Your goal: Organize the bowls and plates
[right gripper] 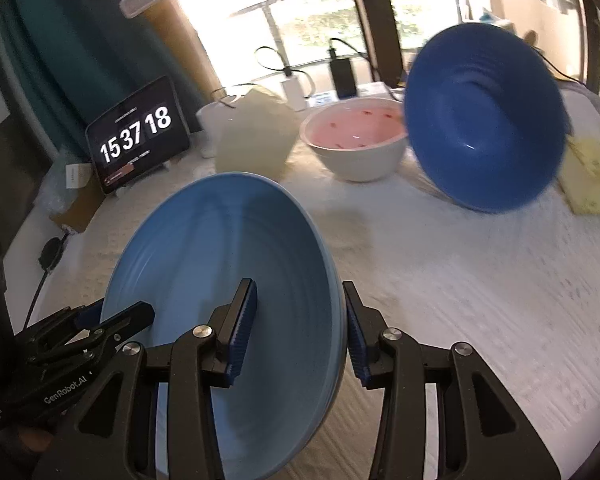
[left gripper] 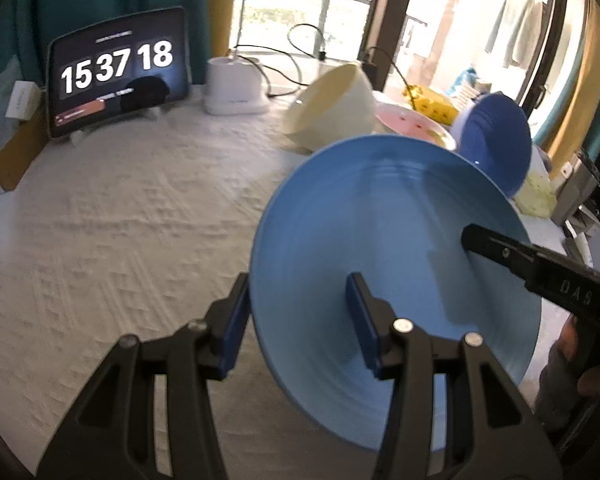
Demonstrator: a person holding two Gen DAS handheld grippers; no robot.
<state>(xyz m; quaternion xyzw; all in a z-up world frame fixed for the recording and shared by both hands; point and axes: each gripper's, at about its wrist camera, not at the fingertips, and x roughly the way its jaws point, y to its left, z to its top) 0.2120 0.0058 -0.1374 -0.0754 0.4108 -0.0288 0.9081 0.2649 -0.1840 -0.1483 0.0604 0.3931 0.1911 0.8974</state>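
Grippers both hold one light blue bowl (left gripper: 380, 280) above the white textured table cover (left gripper: 120, 240), one on each side of it. Left gripper (left gripper: 300, 320) straddles the bowl's near rim, one blue pad inside the hollow and one outside the wall, pinching the wall between them. Right gripper (right gripper: 300, 328) does the same on the opposite rim, one finger inside and one outside (its black finger also shows in the left wrist view, reaching into the bowl from the right). The bowl is tilted, its opening turned toward both cameras, and it appears clear of the cover.

Toward the far edge of the table stand the other dishes. A white bowl with a pink inside (right gripper: 356, 140) sits upright near the far middle. A dark blue bowl (right gripper: 484, 116) stands tilted on its edge just to its right, opening facing the cameras; whether it leans on something cannot be told. A cream bowl (left gripper: 332, 104) lies tipped at the pink bowl's left.

A tablet showing a clock (left gripper: 118, 68) stands propped at the far left corner, with a white charging stand (left gripper: 234, 84) beside it. A yellow cloth (right gripper: 592, 176) lies at the right edge
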